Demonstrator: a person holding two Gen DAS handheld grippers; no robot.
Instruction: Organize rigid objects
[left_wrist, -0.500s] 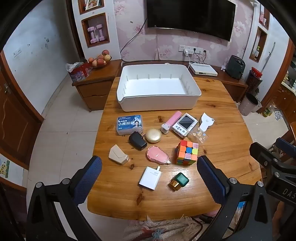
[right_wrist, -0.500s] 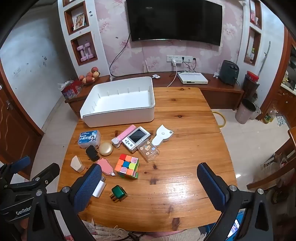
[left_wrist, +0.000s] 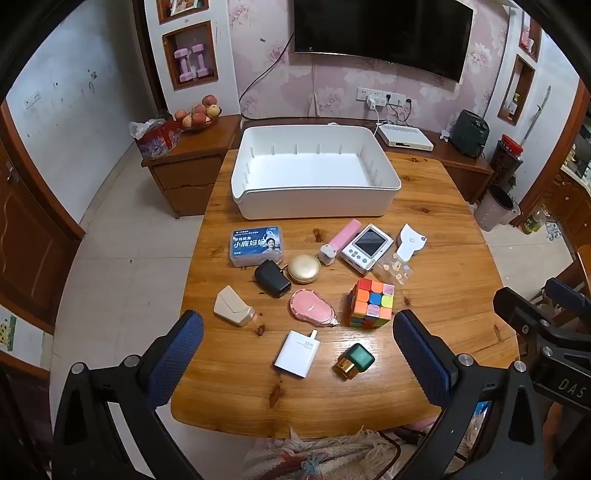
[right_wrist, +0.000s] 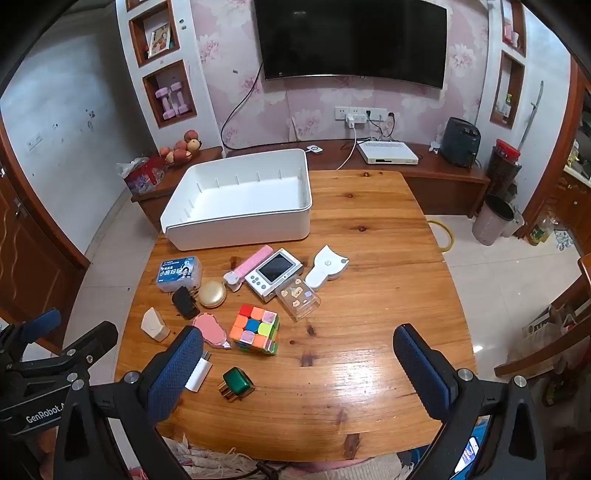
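An empty white bin (left_wrist: 314, 206) stands at the far side of the wooden table (left_wrist: 443, 295); it also shows in the right wrist view (right_wrist: 240, 229). Before it lie small objects: a blue box (left_wrist: 256, 245), a black plug (left_wrist: 272, 278), a gold compact (left_wrist: 304, 268), a colour cube (left_wrist: 371, 302), a white charger (left_wrist: 297, 353) and a green bottle (left_wrist: 354, 361). My left gripper (left_wrist: 297, 363) is open and empty above the near edge. My right gripper (right_wrist: 297, 369) is open and empty, right of the cube (right_wrist: 255, 328).
A pink stick (left_wrist: 345, 236), a white screen device (left_wrist: 366, 248), a white tape holder (left_wrist: 410, 242), a clear case (left_wrist: 399, 267), a pink pear-shaped item (left_wrist: 312, 308) and a beige wedge (left_wrist: 232, 306) also lie on the table. A low cabinet runs behind it.
Both grippers have risen or tilted slightly; the view shifts a little. No object has moved.
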